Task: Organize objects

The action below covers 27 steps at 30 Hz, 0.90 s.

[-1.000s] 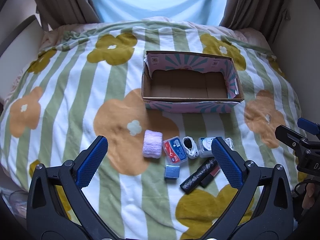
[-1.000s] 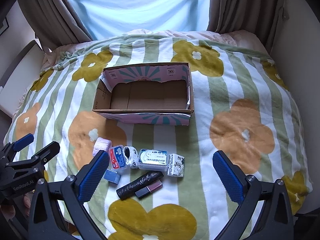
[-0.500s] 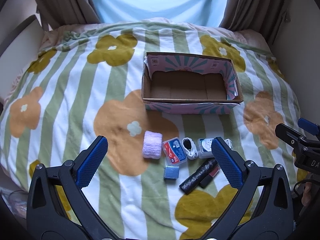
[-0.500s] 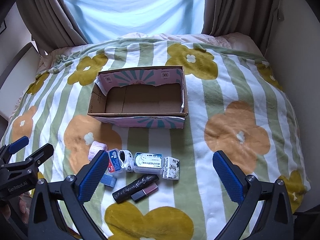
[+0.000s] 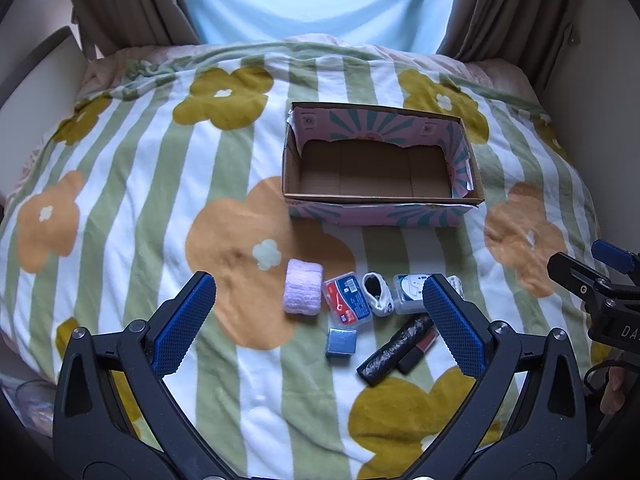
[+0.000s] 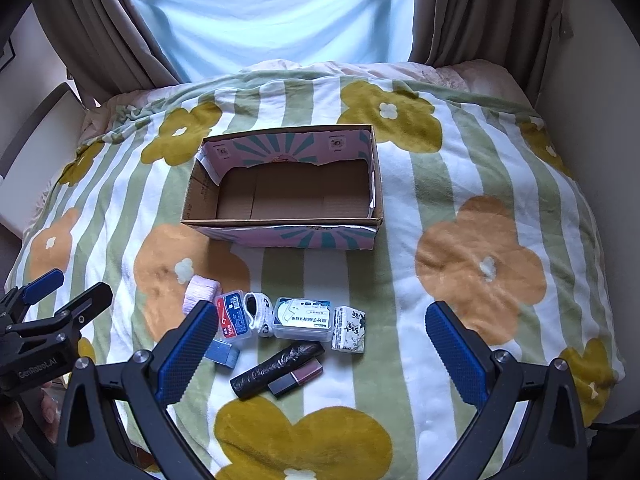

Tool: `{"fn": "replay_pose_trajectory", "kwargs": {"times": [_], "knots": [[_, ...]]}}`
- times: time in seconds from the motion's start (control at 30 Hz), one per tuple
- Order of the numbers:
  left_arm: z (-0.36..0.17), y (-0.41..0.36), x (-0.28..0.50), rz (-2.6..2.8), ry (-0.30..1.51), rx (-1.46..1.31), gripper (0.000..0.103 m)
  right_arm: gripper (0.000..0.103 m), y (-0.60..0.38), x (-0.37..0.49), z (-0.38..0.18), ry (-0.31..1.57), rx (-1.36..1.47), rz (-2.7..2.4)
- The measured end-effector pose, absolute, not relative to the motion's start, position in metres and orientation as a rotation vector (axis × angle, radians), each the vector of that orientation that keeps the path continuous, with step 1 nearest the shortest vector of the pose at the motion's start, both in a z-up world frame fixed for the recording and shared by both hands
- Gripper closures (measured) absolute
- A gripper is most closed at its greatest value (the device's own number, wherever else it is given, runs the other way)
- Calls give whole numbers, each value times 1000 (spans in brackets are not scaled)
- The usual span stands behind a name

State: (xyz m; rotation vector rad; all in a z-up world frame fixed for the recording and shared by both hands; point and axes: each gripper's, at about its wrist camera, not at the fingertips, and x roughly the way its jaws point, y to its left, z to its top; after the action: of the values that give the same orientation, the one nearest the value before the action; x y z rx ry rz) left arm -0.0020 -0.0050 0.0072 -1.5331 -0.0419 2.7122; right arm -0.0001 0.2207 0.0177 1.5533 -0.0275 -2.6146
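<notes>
Two claws hover over a bed covered by a green-and-white striped blanket (image 6: pixel 420 208) with yellow and orange flowers. Left claw (image 5: pixel 320 324) has its blue-padded fingers spread wide apart, nothing between them. Right claw (image 6: pixel 320 350) also spread wide, gripping nothing.

An open brown cardboard box (image 6: pixel 280 222) with pink-and-teal sunburst print sits mid-bed, inside bare. Near its front, a cluster of small items lies on the blanket, apart from the box. Row from left to right: a pale pink fuzzy roll (image 5: pixel 303 292); a clear plastic case with red-and-blue label (image 5: pixel 347 299) just beside it; a small white sock-like piece with black opening (image 5: pixel 377 294); a clear rectangular container with white label (image 6: pixel 303 318); a white tissue packet with black print (image 6: pixel 349 329). In front of the row: a small blue-grey cube (image 5: pixel 341 342), a black crinkled plastic roll (image 6: pixel 276 364) lying tilted, and a dark lipstick tube with reddish end (image 6: pixel 296 376) touching it.

In the left wrist view the right claw shows at the right edge; in the right wrist view the left claw shows at lower left, with part of a hand (image 6: pixel 28 412) under it. Brown curtains (image 6: pixel 460 12) flank a bright pale-blue window behind the bed.
</notes>
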Motion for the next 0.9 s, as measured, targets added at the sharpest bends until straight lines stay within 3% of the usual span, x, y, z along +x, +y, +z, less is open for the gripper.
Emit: {"fn": "replay_pose_trajectory", "kwargs": {"times": [0.53, 0.9], "knots": [[-26, -17, 0, 2635, -114, -1672, 0, 0, 239, 2, -10, -121, 1591, -2524], [-107, -26, -22, 2562, -157, -1817, 1, 0, 269, -11, -105, -208, 1728, -2356]]}}
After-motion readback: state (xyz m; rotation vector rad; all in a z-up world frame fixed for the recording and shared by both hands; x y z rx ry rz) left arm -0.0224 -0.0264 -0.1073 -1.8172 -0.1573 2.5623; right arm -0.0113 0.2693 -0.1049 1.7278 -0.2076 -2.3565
